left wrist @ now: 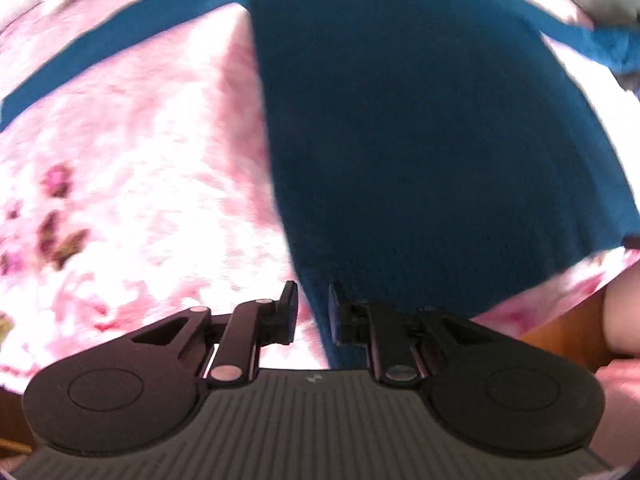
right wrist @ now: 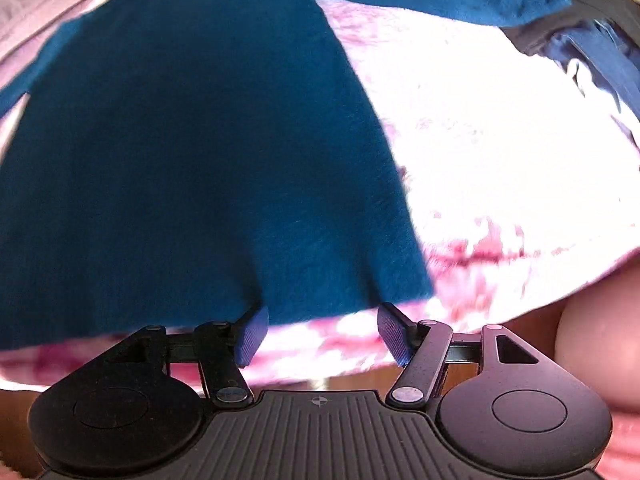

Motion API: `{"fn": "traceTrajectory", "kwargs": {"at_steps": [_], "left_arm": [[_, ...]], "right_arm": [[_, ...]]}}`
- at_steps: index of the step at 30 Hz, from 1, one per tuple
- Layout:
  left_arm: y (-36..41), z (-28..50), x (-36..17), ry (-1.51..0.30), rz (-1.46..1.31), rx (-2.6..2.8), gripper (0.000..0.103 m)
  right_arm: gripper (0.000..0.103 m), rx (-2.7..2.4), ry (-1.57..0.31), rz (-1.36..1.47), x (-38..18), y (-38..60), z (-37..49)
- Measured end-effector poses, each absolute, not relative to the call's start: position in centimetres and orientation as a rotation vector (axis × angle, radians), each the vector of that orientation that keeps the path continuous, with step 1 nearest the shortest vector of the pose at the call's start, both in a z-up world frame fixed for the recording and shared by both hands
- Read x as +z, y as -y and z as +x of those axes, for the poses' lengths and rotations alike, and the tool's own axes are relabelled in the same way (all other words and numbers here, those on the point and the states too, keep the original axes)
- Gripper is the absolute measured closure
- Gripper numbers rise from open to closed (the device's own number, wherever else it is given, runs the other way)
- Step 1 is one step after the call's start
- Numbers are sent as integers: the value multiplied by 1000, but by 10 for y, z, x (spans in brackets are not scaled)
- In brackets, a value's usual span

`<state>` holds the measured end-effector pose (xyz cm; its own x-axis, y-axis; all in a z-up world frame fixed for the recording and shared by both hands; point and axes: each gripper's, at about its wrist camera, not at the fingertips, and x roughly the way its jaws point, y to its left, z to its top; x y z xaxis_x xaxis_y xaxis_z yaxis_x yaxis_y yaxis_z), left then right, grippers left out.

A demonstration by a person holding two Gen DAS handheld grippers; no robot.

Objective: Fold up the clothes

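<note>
Flat, fuzzy teal sweater (right wrist: 192, 140) on pink floral blanket (right wrist: 480, 140).

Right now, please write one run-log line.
left tool: shut on sweater hem | right tool: open | blue sweater: flat on pink blanket

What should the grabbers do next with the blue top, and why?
Probably close the right gripper on the hem. The top lies flat on the pink cover, sleeves spread. The left gripper already pinches its hem corner, but the right one's fingers are open at the other corner.
</note>
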<state>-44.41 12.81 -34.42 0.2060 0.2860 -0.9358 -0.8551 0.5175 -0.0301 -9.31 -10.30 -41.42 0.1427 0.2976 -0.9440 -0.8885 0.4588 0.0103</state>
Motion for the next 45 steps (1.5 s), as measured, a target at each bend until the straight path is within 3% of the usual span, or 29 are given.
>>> {"fn": "traceTrajectory", "kwargs": {"at_steps": [5,9,15,26,45], "left_arm": [[-146,-445,-243,-923,-590,947,88],[-152,-442,-173,-837,-534,1000,79],[-129,-429,-123,-814,-485,1051,72],[-50,-391,-98,-784,-467,1124,70],[115,-345,-88,-781,-519,1281,68]], "right_arm": [[37,1026,-1035,-485,-327,106,-114],[37,1065,-984,-360,-260,104,-120],[37,1118,-876,-286,-186,112,-125],[37,1220,-697,-432,-170,109,-154],[37,1344,-762,-515,-167,219,-86]]}}
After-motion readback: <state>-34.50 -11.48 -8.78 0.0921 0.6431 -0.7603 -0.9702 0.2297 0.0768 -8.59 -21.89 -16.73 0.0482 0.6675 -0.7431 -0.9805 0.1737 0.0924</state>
